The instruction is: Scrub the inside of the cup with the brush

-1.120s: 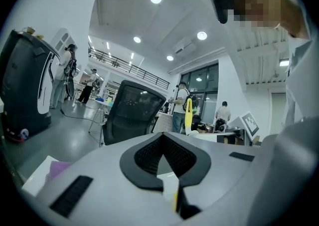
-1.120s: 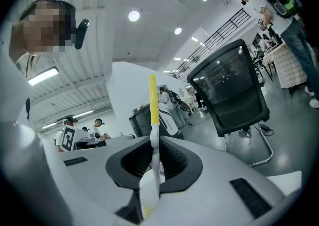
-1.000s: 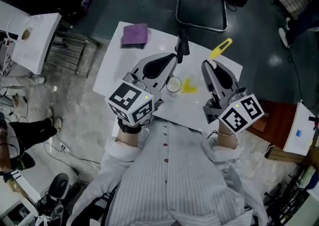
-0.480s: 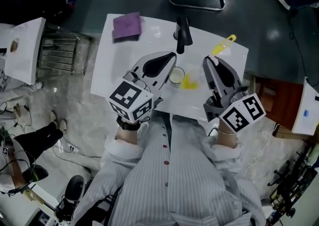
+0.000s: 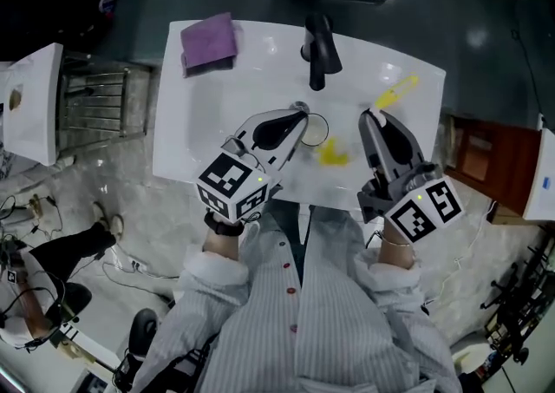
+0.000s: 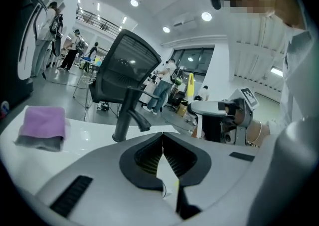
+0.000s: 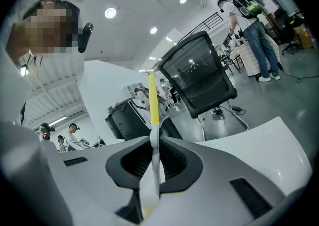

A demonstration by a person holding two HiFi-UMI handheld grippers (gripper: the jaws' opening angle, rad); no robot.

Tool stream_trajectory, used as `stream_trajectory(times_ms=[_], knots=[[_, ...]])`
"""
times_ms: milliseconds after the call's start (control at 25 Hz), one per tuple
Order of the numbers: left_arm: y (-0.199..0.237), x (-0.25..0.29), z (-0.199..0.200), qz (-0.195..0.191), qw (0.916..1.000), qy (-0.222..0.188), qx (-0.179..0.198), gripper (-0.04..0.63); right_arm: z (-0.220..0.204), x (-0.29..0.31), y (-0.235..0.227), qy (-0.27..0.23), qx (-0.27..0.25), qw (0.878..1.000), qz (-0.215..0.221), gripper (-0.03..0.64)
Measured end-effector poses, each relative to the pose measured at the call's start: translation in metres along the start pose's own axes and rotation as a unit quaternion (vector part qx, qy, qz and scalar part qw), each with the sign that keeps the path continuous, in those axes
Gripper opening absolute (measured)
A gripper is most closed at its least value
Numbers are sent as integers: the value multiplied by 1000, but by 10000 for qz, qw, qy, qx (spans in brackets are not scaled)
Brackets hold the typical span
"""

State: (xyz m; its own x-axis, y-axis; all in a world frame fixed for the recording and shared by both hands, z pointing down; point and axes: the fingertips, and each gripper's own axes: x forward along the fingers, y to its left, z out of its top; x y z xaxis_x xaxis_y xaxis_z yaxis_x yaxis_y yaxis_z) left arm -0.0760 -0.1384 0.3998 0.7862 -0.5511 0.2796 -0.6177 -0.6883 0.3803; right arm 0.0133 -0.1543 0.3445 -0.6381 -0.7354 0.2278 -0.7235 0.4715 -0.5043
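Note:
In the head view a clear cup point(image 5: 316, 129) stands on the white table point(image 5: 217, 140) near its front middle. My left gripper point(image 5: 300, 110) is shut with its tip on the cup's near rim. In the left gripper view only a pale sliver of the cup point(image 6: 167, 175) shows behind the closed pads of my left gripper point(image 6: 163, 142). My right gripper point(image 5: 371, 115) is shut on the brush. The brush's yellow handle point(image 5: 395, 90) sticks out past the tip, and its yellow head point(image 5: 331, 155) lies beside the cup, outside it. In the right gripper view the brush point(image 7: 153, 100) rises straight from my right gripper point(image 7: 152, 142).
A folded purple cloth point(image 5: 208, 42) lies at the table's far left corner. A black faucet-like post point(image 5: 319, 49) stands at the far middle, with an office chair point(image 6: 127, 65) behind it. A white side table point(image 5: 30, 96) stands off to the left.
The head view has swung, so the table sits higher and squarer in frame. Both grippers keep their grips and stay almost where they were over the table.

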Motion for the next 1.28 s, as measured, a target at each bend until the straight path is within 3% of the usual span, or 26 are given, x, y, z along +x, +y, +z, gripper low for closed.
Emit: stream_trajectory(times_ms=[560,760,1040,1280], knots=[[11,25,-68,-362,9951,802,445,12,-31,-1,-22,-15,220,9993,-294,61],[12,28,-91,-633,9896,1070,720,115,-33,-7,-26,-97,253,9989,-393,61],[4,37,-128,-1351,9651,1840,1288,273,-33,-14,-33,-247,324,9976,-553,61],[7,44,-164,-1518,9468,2324,1626,360,-38,-23,-38,-280,358,9967,-676,61]])
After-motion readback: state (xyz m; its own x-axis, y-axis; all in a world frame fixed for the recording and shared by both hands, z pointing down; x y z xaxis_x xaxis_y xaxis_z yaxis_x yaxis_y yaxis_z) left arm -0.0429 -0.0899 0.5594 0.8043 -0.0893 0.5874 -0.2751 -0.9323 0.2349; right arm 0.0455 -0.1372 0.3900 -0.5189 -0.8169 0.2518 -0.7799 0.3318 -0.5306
